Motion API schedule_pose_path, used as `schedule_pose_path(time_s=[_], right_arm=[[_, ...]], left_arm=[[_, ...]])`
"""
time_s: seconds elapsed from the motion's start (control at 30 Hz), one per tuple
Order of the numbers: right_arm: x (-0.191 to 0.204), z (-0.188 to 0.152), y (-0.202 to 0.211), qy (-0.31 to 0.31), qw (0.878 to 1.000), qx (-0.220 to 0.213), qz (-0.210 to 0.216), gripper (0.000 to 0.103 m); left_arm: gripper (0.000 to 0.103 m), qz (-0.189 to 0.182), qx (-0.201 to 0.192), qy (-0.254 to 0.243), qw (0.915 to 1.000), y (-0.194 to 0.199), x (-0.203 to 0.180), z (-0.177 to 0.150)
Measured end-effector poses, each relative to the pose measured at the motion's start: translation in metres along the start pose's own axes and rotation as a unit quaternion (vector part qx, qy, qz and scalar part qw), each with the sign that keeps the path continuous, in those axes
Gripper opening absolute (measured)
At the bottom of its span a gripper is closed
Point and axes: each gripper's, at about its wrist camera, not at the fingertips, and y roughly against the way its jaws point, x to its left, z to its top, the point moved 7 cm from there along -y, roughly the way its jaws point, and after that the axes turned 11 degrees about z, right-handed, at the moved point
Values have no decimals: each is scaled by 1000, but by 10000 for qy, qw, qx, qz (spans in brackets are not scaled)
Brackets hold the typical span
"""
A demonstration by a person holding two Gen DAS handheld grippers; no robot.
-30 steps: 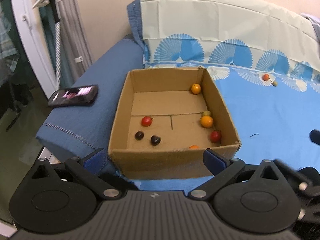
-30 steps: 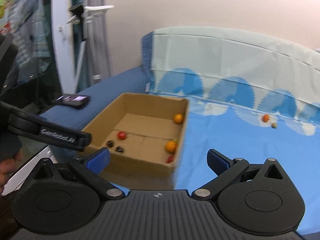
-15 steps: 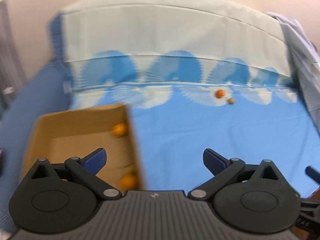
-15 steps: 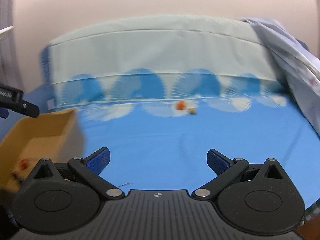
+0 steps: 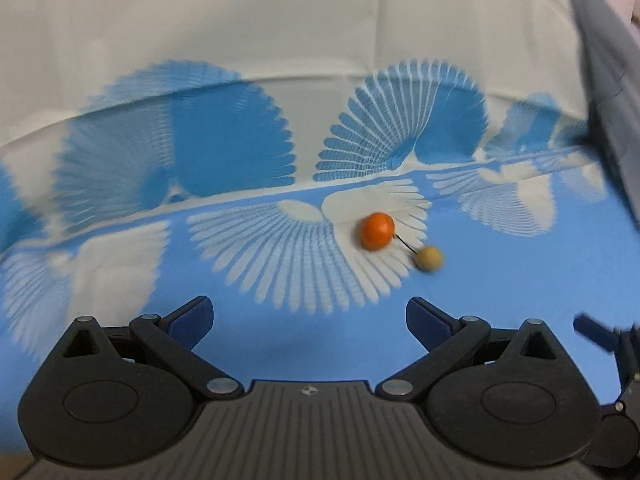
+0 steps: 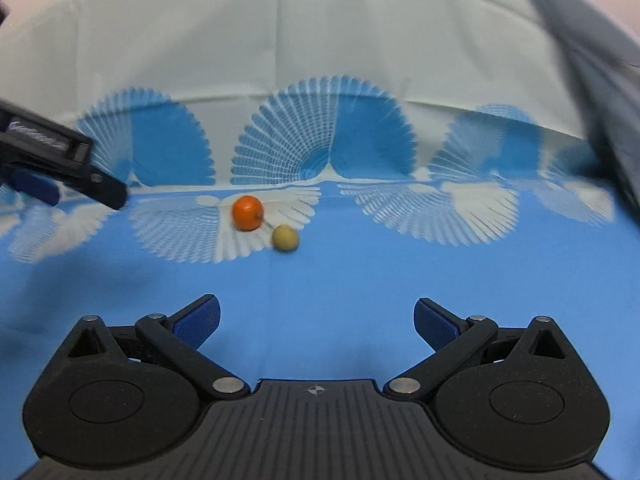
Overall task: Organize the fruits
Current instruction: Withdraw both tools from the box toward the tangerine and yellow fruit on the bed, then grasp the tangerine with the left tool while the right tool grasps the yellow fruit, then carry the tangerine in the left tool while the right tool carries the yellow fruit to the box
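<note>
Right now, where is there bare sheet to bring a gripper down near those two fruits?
Bare blue sheet runs between the open right gripper and the orange fruit and tan fruit; more lies to their right. It is tight between the two fruits, and the left gripper hangs at their left.

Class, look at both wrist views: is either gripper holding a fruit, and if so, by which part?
Nothing is held. The left gripper and right gripper are both open and empty; the orange fruit and yellowish fruit lie ahead on the bedsheet.
</note>
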Motion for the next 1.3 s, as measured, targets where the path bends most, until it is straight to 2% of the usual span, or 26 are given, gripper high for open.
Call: schedule_pose_path(time_s=[0.07,0.2,0.4,0.43,0.47,0.5,0.53,0.57,0.63,0.8,0.93,1.1,1.3], right_arm=[[-5,8,-38,71,10000,41,51,102],[-16,18,-98,-196,9994,171,230,102],[-15,23,-144,182,9993,298,129,101],[-14,23,-144,230,9994,194,163,92],[-12,23,-143,264,9993,117,238,72],[-9,23,-139,317,9990,41,307,55],[-5,23,-136,403,9983,10,416,28],[-2,23,-133,440,9980,28,445,29],[-3,22,-128,337,9983,39,484,29],[-16,16,-97,-210,9989,26,411,29],[-13,7,-49,-160,9989,-36,449,29],[3,-10,24,-226,9988,-78,423,29],[53,-11,130,-489,9963,-461,531,29]], left_arm=[[103,-9,65,-94,9999,-31,-14,12],[103,22,272,-218,9994,-81,-38,30],[102,-13,362,-81,9993,-109,-53,48],[98,-102,359,-7,9993,-110,-54,49],[78,-164,378,60,9991,-111,-55,49],[57,-303,443,66,9985,-111,-59,49],[45,-568,489,91,9971,-109,-63,48],[35,-684,491,99,9964,-105,-67,47],[35,-519,422,-40,9978,-100,-71,44],[35,-637,610,103,9960,-87,-66,29],[35,-669,637,283,9953,-55,-42,12],[35,-745,581,520,9942,14,-9,-15],[35,-366,409,586,9968,131,45,-64]])
